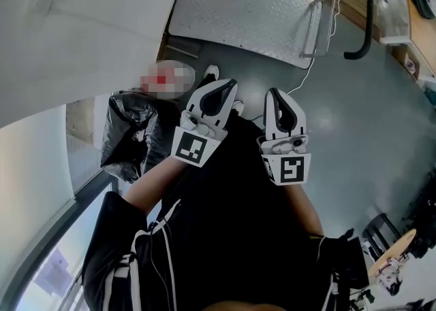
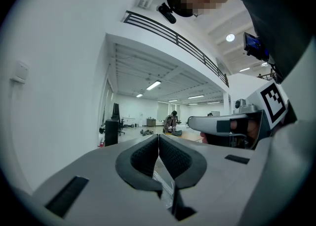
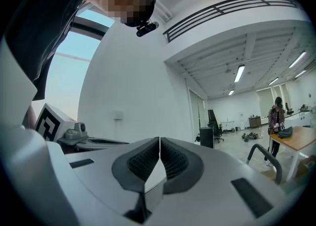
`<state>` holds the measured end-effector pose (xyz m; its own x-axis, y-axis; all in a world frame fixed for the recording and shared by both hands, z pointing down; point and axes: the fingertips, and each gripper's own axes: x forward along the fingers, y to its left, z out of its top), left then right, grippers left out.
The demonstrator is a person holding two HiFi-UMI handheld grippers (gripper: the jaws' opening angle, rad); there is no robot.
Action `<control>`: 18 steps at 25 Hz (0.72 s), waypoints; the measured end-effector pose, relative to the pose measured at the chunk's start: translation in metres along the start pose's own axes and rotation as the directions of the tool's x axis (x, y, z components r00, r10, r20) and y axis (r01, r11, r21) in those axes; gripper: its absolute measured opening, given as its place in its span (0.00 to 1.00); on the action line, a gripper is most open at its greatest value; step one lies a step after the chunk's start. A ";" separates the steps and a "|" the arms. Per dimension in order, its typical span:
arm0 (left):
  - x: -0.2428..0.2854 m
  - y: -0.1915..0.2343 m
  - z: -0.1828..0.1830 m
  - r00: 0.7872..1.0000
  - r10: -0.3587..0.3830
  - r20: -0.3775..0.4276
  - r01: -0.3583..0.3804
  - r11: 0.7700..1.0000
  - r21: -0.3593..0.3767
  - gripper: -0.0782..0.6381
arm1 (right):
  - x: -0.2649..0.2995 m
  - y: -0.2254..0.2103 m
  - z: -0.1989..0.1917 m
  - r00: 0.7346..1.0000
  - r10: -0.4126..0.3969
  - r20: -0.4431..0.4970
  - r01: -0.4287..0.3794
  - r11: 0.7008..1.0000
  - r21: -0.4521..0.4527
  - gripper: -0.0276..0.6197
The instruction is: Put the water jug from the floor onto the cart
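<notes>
No water jug shows in any view. The cart [image 1: 245,10] is a flat grey metal platform on the floor ahead, with a black handle [image 1: 364,20] at its right end. I hold both grippers side by side in front of my body, pointing roughly level. The left gripper [image 1: 223,87] is shut with nothing between its pads [image 2: 148,156]. Its neighbour, the right gripper [image 1: 275,93], is also shut and empty, pads [image 3: 170,160] pressed together. From the right gripper view, the cart handle [image 3: 266,158] curves up at lower right.
A crumpled black bag [image 1: 129,133] lies on the floor against the white wall [image 1: 82,24] at left. A window edge runs along the lower left. Desks and clutter [image 1: 415,3] stand at the far right. A person [image 3: 275,121] stands by a table in the hall.
</notes>
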<state>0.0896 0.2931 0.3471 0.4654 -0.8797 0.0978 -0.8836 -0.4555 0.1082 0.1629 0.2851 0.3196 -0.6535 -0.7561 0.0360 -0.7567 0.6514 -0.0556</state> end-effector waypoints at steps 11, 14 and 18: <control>0.006 0.029 -0.015 0.999 -0.025 -0.038 0.023 0.999 -0.037 0.13 | 0.037 0.012 -0.017 0.998 0.051 -0.036 -0.050 0.998 0.026 0.07; 0.014 0.049 -0.013 0.999 -0.015 -0.029 0.013 0.998 -0.058 0.13 | 0.058 0.017 -0.016 0.995 0.090 -0.045 -0.089 0.996 0.020 0.07; 0.026 0.080 -0.010 1.000 -0.018 -0.026 0.016 0.997 -0.075 0.13 | 0.092 0.015 -0.016 0.993 0.099 -0.067 -0.099 0.995 0.006 0.07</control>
<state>0.0319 0.2350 0.3685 0.4821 -0.8677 0.1213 -0.8699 -0.4578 0.1834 0.0914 0.2267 0.3384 -0.7251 -0.6818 0.0974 -0.6882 0.7226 -0.0648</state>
